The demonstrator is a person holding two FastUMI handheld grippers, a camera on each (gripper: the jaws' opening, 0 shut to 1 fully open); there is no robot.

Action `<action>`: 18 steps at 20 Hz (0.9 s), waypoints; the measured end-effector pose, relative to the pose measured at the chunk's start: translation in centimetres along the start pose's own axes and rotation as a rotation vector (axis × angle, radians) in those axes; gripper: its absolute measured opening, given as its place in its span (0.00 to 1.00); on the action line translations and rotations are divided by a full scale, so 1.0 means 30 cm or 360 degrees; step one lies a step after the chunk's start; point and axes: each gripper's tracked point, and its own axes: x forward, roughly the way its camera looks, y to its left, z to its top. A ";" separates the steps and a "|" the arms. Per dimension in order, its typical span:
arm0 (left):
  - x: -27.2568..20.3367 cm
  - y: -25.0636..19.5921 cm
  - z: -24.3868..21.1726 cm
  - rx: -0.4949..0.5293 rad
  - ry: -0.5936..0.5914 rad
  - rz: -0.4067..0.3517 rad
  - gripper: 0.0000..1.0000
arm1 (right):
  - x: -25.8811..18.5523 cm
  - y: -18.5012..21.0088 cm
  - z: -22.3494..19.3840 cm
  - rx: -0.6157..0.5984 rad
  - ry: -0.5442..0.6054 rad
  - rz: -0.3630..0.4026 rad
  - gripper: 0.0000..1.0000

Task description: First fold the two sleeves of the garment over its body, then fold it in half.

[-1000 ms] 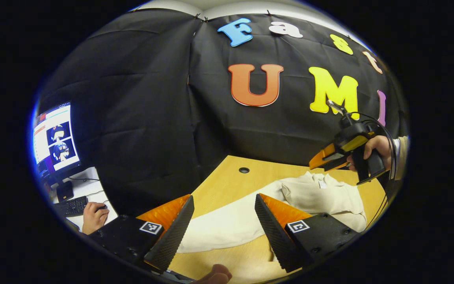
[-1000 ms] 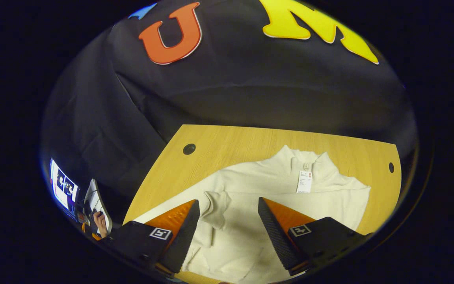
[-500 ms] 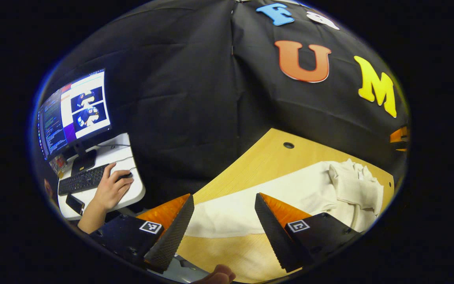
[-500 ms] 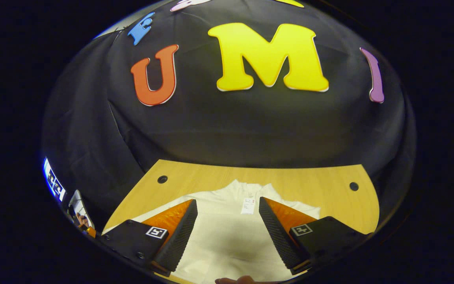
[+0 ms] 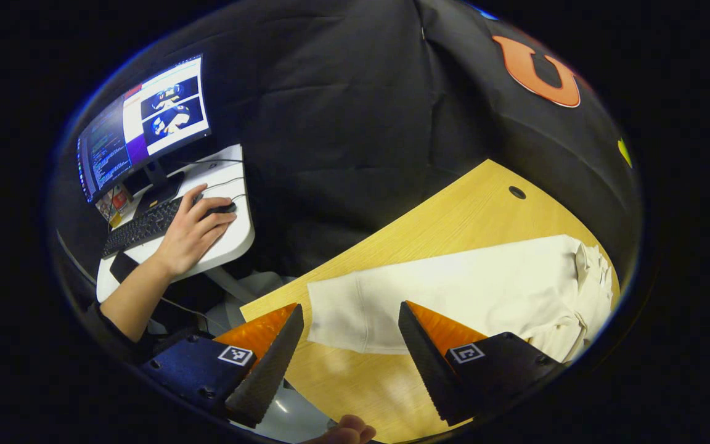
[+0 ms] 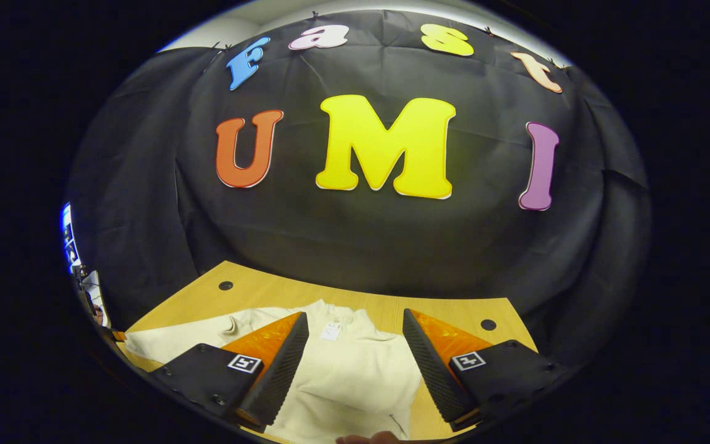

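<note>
On the wooden table (image 5: 453, 216) lies the cream garment (image 5: 453, 296), one long sleeve stretched flat toward the table's near corner, its cuff (image 5: 336, 314) just short of the edge. Beyond that corner stands a white desk (image 5: 232, 234) with a monitor (image 5: 145, 123), a keyboard (image 5: 139, 225) and a person's hand (image 5: 191, 231) on a mouse. Above the sleeve hovers the left gripper (image 5: 349, 357), fingers apart, holding nothing. Over the garment's body (image 6: 355, 376), near its collar tag (image 6: 331, 331), the right gripper (image 6: 355, 370) hangs, fingers likewise spread and empty.

Soft matt cream cloth garment (image 5: 466, 296) lies on a smooth, light wood-grain table (image 5: 453, 209).
</note>
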 end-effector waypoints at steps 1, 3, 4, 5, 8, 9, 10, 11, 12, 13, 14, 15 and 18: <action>0.015 -0.001 -0.004 -0.0017 0.0025 0.0005 0.99 | -0.016 -0.011 -0.005 0.0016 0.0003 -0.0018 0.96; 0.054 0.006 -0.032 -0.0052 0.0112 0.0017 0.99 | -0.045 -0.011 -0.035 0.0018 0.0029 -0.0017 0.95; 0.074 0.010 -0.046 -0.0071 0.0162 0.0024 0.99 | -0.060 -0.018 -0.058 0.0000 0.0045 -0.0018 0.94; 0.092 0.014 -0.057 -0.0094 0.0208 0.0030 0.99 | -0.070 -0.011 -0.077 -0.0012 0.0056 -0.0006 0.95; 0.148 0.027 -0.080 -0.0083 0.0330 0.0033 0.99 | -0.067 0.002 -0.136 -0.0045 0.0109 -0.0018 0.95; 0.163 0.025 -0.095 -0.0043 0.0382 0.0020 0.99 | -0.065 0.017 -0.152 -0.0032 0.0130 -0.0007 0.95; 0.172 0.027 -0.115 -0.0013 0.0438 0.0012 0.99 | -0.064 0.029 -0.170 -0.0028 0.0141 0.0002 0.94; 0.167 0.020 -0.110 -0.0010 0.0446 -0.0015 0.98 | -0.069 0.041 -0.176 -0.0038 0.0145 0.0005 0.95; 0.187 0.011 -0.113 0.0005 0.0456 -0.0050 0.98 | -0.076 0.055 -0.178 -0.0046 0.0143 0.0012 0.96; 0.186 0.009 -0.112 0.0035 0.0496 -0.0074 0.93 | -0.071 0.067 -0.183 -0.0042 0.0151 0.0023 0.96; 0.191 0.009 -0.109 0.0062 0.0511 -0.0094 0.93 | -0.069 0.084 -0.198 -0.0040 0.0171 0.0040 0.95; 0.187 0.002 -0.111 0.0059 0.0538 -0.0113 0.92 | -0.069 0.092 -0.212 -0.0048 0.0190 0.0045 0.95; 0.193 0.013 -0.112 -0.0039 0.0597 -0.0086 0.93 | -0.064 0.119 -0.249 -0.0055 0.0253 0.0071 0.95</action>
